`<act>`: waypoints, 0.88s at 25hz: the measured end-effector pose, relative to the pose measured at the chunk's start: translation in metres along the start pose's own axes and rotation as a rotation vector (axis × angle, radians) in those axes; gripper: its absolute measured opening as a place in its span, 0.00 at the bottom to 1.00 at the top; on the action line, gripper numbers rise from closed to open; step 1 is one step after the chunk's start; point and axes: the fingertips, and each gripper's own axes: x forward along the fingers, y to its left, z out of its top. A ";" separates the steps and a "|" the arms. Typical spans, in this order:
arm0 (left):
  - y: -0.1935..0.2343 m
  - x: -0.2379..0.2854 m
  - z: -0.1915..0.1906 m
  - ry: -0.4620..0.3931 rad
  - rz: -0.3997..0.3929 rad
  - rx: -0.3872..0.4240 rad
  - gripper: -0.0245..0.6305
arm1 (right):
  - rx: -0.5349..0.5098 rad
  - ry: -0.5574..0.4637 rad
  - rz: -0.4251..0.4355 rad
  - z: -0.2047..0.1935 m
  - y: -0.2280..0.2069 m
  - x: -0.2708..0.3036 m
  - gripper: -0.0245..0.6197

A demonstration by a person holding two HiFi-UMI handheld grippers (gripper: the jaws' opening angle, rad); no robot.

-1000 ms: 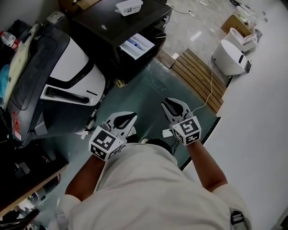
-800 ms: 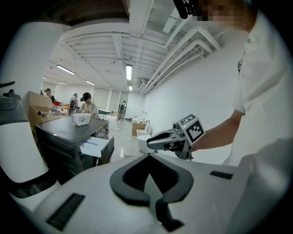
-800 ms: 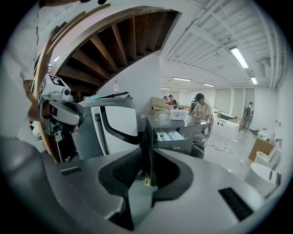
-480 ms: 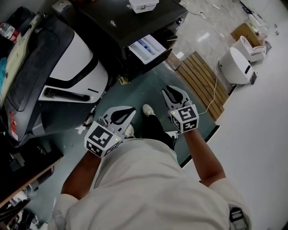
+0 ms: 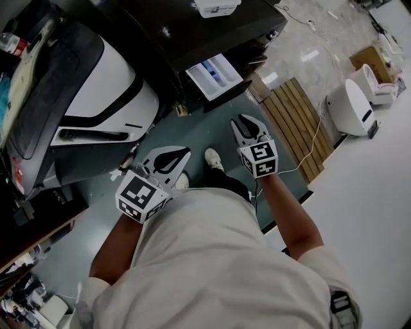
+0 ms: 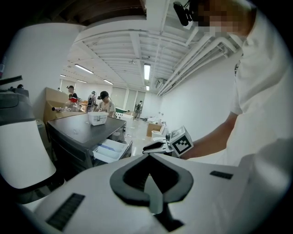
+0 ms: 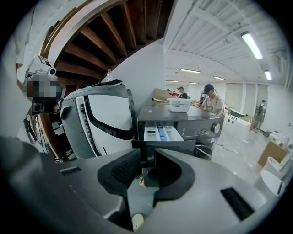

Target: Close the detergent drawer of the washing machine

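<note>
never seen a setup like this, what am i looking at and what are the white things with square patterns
A person wears a head camera looking down and holds a two-fingered tool in each hand: the left gripper and right gripper. The patterned cubes belong to them. The other two pictures come from cameras on each gripper. Both hold nothing; the left's fingers meet, the right's stand apart. Ahead, the dark washing machine has its white detergent drawer pulled out, a white box on top.

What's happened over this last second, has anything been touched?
The person stepped toward the dark washing machine, so its white detergent drawer is nearer; a white shoe came forward. Nothing grasped: left gripper and right gripper remain empty, drawer still open.
</note>
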 end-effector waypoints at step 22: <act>0.040 0.035 0.028 0.009 0.178 -0.055 0.03 | -0.028 0.047 0.117 -0.010 -0.048 0.083 0.17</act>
